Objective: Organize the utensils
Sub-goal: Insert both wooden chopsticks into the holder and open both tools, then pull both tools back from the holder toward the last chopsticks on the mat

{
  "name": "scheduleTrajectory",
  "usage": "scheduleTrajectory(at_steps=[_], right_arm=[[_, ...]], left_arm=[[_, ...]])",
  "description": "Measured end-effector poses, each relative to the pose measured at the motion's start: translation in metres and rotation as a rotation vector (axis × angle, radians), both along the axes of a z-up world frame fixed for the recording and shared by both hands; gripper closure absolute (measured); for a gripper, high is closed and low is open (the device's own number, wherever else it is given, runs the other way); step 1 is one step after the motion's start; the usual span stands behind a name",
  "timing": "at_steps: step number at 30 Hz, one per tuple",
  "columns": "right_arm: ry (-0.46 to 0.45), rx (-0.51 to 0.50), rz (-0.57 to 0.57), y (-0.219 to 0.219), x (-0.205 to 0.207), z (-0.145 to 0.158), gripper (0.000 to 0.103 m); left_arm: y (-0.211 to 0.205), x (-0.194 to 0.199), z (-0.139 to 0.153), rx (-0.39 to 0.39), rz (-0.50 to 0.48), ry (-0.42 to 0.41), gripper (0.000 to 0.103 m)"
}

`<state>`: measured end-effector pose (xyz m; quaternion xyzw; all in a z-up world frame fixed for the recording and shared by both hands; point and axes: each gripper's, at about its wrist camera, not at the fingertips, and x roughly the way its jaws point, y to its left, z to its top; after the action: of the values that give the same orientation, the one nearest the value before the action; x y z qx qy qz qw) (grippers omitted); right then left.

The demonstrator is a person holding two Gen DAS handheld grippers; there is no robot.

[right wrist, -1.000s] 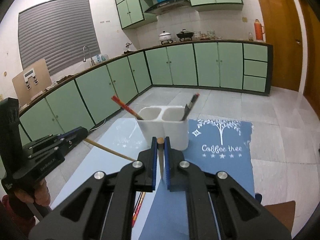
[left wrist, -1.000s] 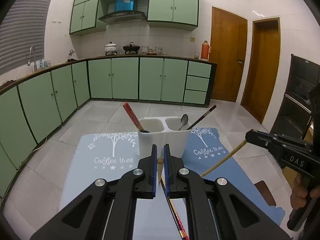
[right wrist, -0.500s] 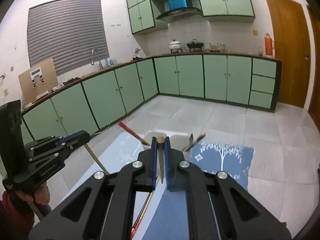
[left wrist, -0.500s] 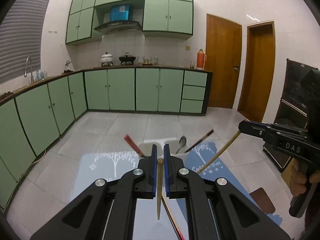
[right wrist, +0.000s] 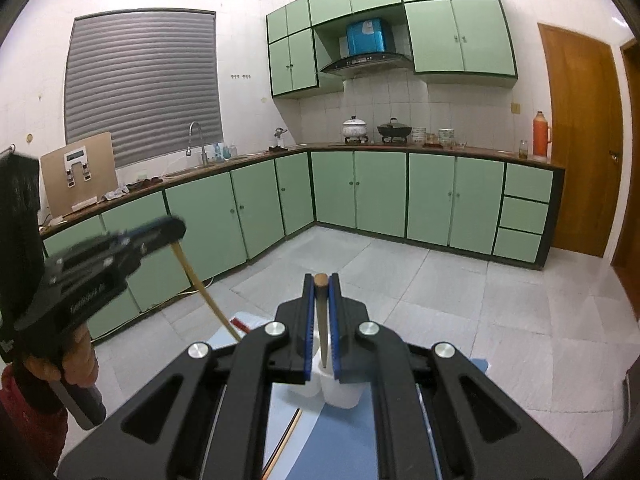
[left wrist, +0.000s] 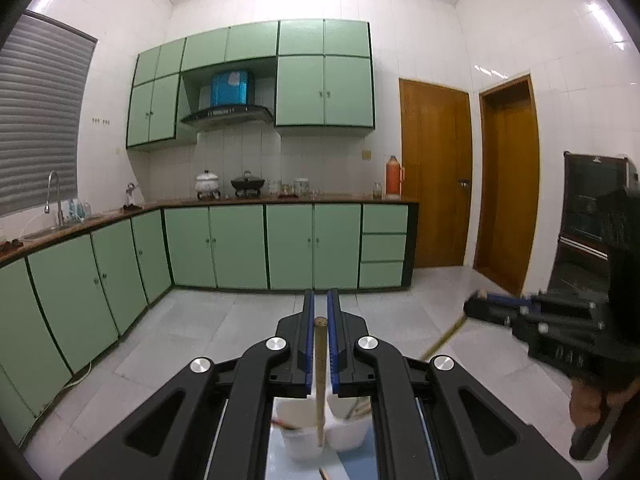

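In the left wrist view my left gripper (left wrist: 320,300) is shut on a wooden chopstick (left wrist: 320,380) that hangs straight down. Its lower tip hangs in front of the white two-compartment utensil holder (left wrist: 348,434), which is mostly hidden below the jaws. In the right wrist view my right gripper (right wrist: 320,282) is shut on a second wooden chopstick (right wrist: 323,336), held above the same holder (right wrist: 340,394). Each gripper shows in the other's view: the right gripper (left wrist: 482,306) at the right, the left gripper (right wrist: 160,234) at the left with its chopstick (right wrist: 204,292) slanting down. A red chopstick tip (right wrist: 240,325) pokes out of the holder.
The holder stands on a blue mat (right wrist: 332,454), where another chopstick (right wrist: 286,438) lies. A person's hand (right wrist: 78,360) grips the left tool's handle. Green kitchen cabinets (left wrist: 236,248) line the far walls, with grey tiled floor (right wrist: 480,300) in between. A dark cabinet (left wrist: 592,208) stands at the right.
Both grippers have risen with their chopsticks, which have lifted off the mat. The holder has dropped from mid-frame to the bottom of both views.
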<state>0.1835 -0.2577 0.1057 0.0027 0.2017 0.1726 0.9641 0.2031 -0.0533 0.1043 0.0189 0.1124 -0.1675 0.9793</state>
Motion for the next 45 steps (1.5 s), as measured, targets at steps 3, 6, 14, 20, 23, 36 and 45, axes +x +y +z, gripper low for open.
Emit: scheduleTrajectory(at_steps=[3,6,14,20,23,36,45], right_arm=[[0.011,0.003,-0.010,-0.001,0.017,-0.005,0.097],[0.037,-0.002,-0.023,-0.001,0.036,-0.018,0.097],[0.127,-0.029,-0.037,0.008,0.075,-0.064,0.097],[0.168,-0.035,-0.034,0.015,0.089,-0.085,0.093],[0.170,-0.031,-0.037,0.016,0.087,-0.087,0.092],[0.037,0.053,-0.138,-0.017,0.017,-0.069,0.030],[0.022,0.005,-0.204,-0.020,-0.056,-0.117,0.018]], left_arm=[[-0.006,0.021,-0.001,-0.001,0.025,-0.025,0.097],[-0.007,0.043,-0.011,-0.037,0.032,-0.016,0.097],[-0.006,0.088,-0.058,-0.040,0.059,0.077,0.097],[-0.001,0.106,-0.084,-0.029,0.049,0.158,0.097],[0.001,0.104,-0.089,-0.028,0.049,0.172,0.094],[0.028,0.047,-0.076,-0.068,0.095,0.129,0.038],[0.043,-0.020,-0.114,-0.040,0.122,0.171,0.025]])
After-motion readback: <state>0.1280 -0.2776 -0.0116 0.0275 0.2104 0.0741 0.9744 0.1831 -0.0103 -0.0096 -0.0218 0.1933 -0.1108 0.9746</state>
